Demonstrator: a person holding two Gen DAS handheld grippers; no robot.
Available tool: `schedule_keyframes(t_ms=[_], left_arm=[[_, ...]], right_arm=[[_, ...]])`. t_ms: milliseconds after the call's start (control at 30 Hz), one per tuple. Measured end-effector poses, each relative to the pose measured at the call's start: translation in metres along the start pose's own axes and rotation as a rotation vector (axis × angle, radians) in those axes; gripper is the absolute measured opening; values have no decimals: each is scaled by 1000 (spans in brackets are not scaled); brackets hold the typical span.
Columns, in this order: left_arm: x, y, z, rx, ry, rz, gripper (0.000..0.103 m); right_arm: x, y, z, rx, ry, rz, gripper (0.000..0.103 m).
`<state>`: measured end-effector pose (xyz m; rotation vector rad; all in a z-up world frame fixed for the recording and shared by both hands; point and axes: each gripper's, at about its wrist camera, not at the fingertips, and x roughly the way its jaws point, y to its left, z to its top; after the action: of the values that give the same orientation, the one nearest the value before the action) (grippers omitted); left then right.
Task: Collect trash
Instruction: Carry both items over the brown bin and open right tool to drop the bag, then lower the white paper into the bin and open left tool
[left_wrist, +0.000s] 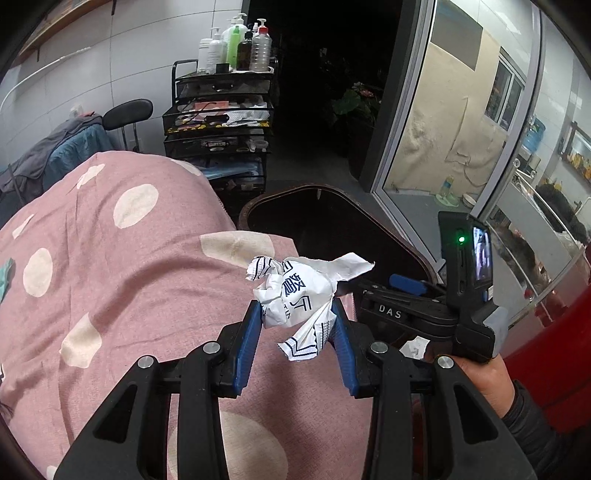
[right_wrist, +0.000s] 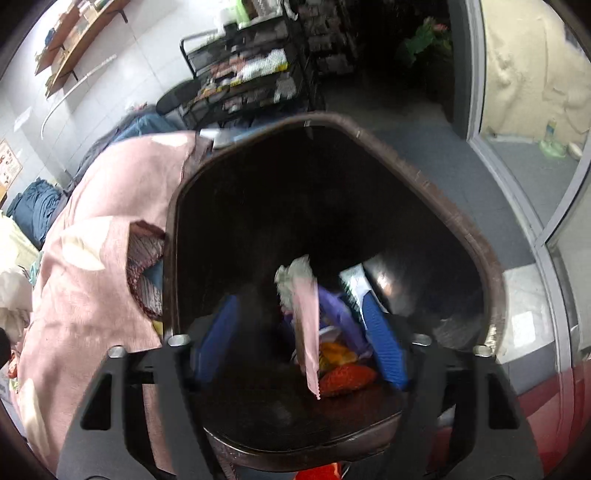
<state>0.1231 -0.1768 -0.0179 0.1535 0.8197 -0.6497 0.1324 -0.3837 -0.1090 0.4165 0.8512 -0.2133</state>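
Note:
A crumpled white paper wrapper with dark blue print sits between the blue pads of my left gripper, which is shut on it above a pink spotted bedspread. Just to the right stands a dark brown trash bin. In the right wrist view my right gripper hangs over the bin's mouth with its blue fingers wide apart. A pink strip with a grey-white wad hangs loose between them, touching neither pad. Orange, yellow and purple trash lies in the bin.
A hand grips the right tool beside the bin. A black mesh cart with bottles stands behind the bed. A glass door frame is at the right, a red surface at lower right, grey floor beyond the bin.

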Motion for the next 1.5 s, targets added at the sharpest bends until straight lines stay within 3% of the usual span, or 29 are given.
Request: schedule_keyframes(t_ms=[900,1500], left_arm=[[51,-50,24,123,84,-19,38],[87,-77,31,221,139,21,42]], right_arm=[[-57,-49,22,136,-175,-69,80],[-58,-68,23,174,-178,-93,80]])
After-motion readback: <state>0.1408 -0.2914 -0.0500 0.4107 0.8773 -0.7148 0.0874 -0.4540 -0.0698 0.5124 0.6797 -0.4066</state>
